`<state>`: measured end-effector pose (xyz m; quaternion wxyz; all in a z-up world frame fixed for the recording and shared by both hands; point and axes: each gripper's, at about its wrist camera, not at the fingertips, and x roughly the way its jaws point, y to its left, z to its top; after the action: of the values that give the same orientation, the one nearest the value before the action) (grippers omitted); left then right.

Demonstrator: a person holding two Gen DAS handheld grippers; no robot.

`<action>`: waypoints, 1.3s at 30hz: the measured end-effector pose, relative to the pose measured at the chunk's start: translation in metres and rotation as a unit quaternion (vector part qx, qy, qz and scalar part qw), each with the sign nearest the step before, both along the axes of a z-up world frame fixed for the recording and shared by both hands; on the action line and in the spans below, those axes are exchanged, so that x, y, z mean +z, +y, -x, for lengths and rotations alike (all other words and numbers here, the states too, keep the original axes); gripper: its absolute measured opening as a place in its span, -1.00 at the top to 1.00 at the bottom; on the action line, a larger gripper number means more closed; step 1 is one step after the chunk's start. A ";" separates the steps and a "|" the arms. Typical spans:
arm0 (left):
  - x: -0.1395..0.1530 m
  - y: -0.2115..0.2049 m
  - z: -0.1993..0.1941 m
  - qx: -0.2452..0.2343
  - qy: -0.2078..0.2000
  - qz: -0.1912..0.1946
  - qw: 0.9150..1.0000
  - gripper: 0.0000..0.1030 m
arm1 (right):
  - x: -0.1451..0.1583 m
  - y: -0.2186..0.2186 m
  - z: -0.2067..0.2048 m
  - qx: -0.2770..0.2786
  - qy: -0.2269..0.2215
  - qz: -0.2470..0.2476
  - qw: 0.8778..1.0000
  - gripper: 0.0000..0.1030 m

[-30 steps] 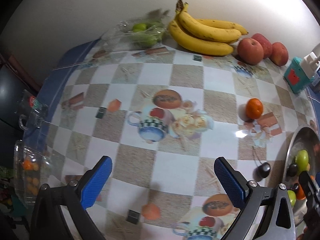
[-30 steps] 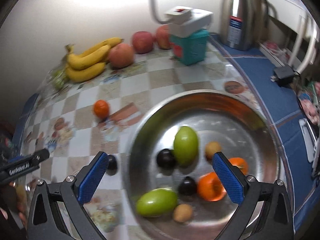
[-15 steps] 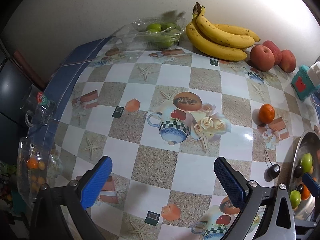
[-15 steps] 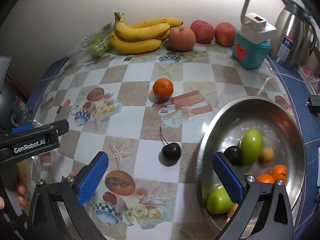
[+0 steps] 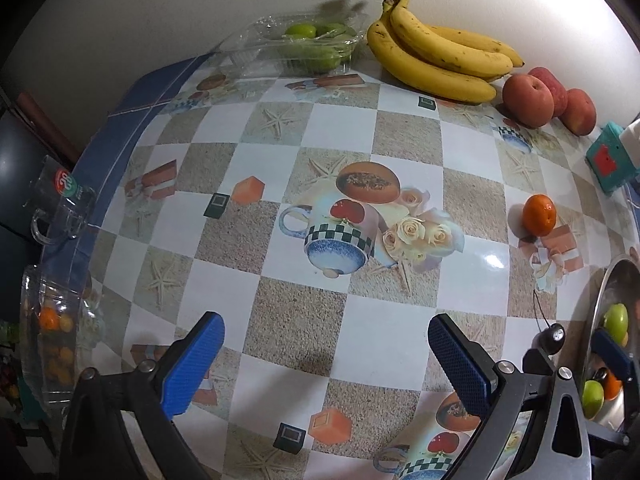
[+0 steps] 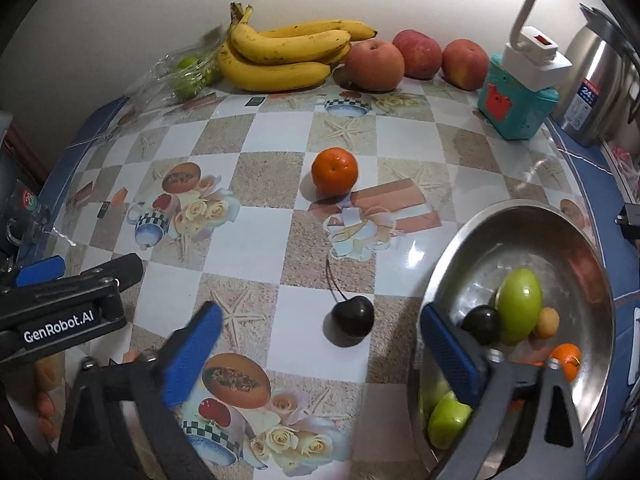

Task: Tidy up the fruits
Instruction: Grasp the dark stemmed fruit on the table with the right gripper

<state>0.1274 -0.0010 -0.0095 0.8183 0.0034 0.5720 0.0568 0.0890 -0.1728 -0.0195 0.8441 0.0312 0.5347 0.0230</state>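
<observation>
Steel bowl (image 6: 472, 240) at the table's (image 6: 272, 232) right edge holds green, orange and dark fruits. A dark cherry (image 6: 353, 321) lies on the table just left of it, between the spread blue fingers of the empty right tool (image 6: 318, 354). The left tool (image 5: 326, 354) hovers released, grasping nothing

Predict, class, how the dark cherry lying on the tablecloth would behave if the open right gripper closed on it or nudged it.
The cherry looks round and glossy, so it would probably roll on the smooth tablecloth if nudged. Its skin may slip between the right gripper pads. Its thin curved stem seems flexible, a poor handle. It is small, likely light and easily bruised.
</observation>
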 end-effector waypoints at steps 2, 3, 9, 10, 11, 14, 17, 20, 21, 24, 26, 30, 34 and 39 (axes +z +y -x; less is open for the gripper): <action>-0.001 0.000 0.000 0.000 0.002 0.001 1.000 -1.00 | -0.003 0.002 -0.002 0.004 0.005 0.002 1.000 -0.55; -0.002 -0.001 0.000 -0.001 0.003 0.001 1.000 -1.00 | -0.004 0.003 -0.003 0.007 0.007 0.003 1.000 -0.54; -0.003 -0.006 0.000 -0.009 0.004 -0.001 1.000 -1.00 | -0.016 0.001 -0.006 0.002 0.026 0.016 1.000 -0.37; -0.003 -0.007 0.000 -0.010 0.005 -0.001 1.000 -1.00 | -0.018 0.000 -0.007 0.000 0.029 0.017 0.999 -0.32; -0.004 -0.008 0.000 -0.011 0.007 -0.001 1.000 -1.00 | -0.020 -0.001 -0.007 -0.002 0.033 0.020 0.999 -0.24; -0.005 -0.009 0.000 -0.013 0.009 -0.002 1.000 -1.00 | -0.022 0.001 -0.007 0.000 0.032 0.040 0.999 -0.15; -0.005 -0.009 0.000 -0.012 0.010 -0.001 1.000 -1.00 | -0.022 0.000 -0.008 -0.003 0.031 0.047 0.998 0.00; -0.006 -0.008 0.000 -0.011 0.010 -0.001 1.000 -1.00 | -0.026 0.001 -0.009 -0.004 0.040 0.060 0.997 0.18; -0.006 -0.008 0.000 -0.011 0.010 -0.001 1.000 -1.00 | -0.027 0.001 -0.009 -0.005 0.043 0.062 0.997 0.21; -0.007 -0.009 0.000 -0.012 0.012 0.002 1.000 -1.00 | -0.029 0.000 -0.009 -0.006 0.043 0.076 0.996 0.37; -0.007 -0.010 -0.001 -0.013 0.013 0.001 1.000 -1.00 | -0.029 -0.001 -0.009 -0.008 0.044 0.072 0.996 0.39; -0.008 -0.010 -0.001 -0.013 0.013 0.001 1.000 -1.00 | -0.028 -0.002 -0.009 -0.007 0.043 0.068 0.997 0.46; -0.009 -0.011 0.000 -0.012 0.014 0.000 1.000 -1.00 | -0.027 -0.002 -0.009 -0.007 0.042 0.067 0.997 0.46; -0.010 -0.013 0.000 -0.014 0.015 -0.002 1.000 -1.00 | -0.027 -0.002 -0.009 -0.008 0.040 0.065 0.997 0.46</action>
<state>0.1276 -0.0140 -0.0196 0.8100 0.0140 0.5844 0.0467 0.0978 -0.1746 -0.0463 0.8225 -0.0183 0.5681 -0.0193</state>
